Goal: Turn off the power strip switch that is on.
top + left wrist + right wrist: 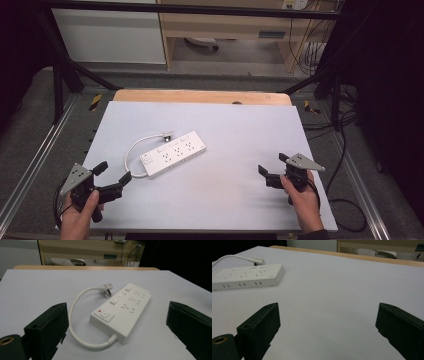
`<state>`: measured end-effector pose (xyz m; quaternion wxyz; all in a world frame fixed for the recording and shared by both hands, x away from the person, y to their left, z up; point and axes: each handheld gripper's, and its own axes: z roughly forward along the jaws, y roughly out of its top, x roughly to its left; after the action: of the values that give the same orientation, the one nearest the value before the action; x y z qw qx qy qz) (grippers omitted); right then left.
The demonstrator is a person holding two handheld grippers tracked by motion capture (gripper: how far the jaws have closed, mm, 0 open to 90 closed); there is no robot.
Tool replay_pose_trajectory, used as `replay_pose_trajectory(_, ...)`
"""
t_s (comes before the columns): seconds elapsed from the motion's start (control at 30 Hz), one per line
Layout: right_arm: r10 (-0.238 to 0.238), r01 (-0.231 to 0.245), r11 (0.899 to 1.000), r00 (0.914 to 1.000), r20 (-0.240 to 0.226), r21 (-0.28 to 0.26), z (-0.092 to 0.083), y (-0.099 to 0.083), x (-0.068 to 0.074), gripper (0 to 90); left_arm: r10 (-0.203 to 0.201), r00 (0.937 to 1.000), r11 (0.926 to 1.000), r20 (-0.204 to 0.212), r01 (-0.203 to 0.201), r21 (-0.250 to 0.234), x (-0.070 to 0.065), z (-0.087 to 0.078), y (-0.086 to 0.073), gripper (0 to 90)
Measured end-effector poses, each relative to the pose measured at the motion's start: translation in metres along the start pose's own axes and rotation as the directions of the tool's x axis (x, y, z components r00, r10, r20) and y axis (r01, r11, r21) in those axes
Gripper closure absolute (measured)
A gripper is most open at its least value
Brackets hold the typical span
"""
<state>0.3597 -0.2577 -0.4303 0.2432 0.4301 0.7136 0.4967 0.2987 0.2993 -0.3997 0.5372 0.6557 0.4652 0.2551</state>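
Both your tongs spread, empty: left gripper [112, 176] near the white plastic power strip [174, 153] at left-centre of the grey table [240, 130]; right gripper [272, 167] well apart. Likely rigid, light, slick; grasp across its narrow body, not the springy looped cord [131, 152].

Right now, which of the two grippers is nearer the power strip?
The left gripper: its open jaws sit just short of the power strip, while the right gripper is farther off.
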Motion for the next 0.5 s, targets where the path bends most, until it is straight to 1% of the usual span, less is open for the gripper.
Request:
replay_pose_trajectory(0.03,-0.005,0.005,1.0,1.0,0.001,0.007,0.0006,-0.0003,0.0007,5.4,0.001,1.0,1.0,0.0,-0.001,-0.001,-0.0002,0.0,0.0001,4.2)
replay_pose_trajectory(0.2,-0.005,0.005,1.0,1.0,-0.005,0.003,0.0005,0.0002,0.002,5.1,0.004,1.0,1.0,0.006,-0.004,0.003,-0.0011,0.0003,-0.0002,4.0)
replay_pose_trajectory(0.5,-0.025,0.025,1.0,0.9995,-0.016,0.004,0.0018,0.0012,0.0061,4.1,0.011,0.9999,0.9999,0.005,-0.011,0.01,-0.0021,0.0016,-0.0005,4.1)
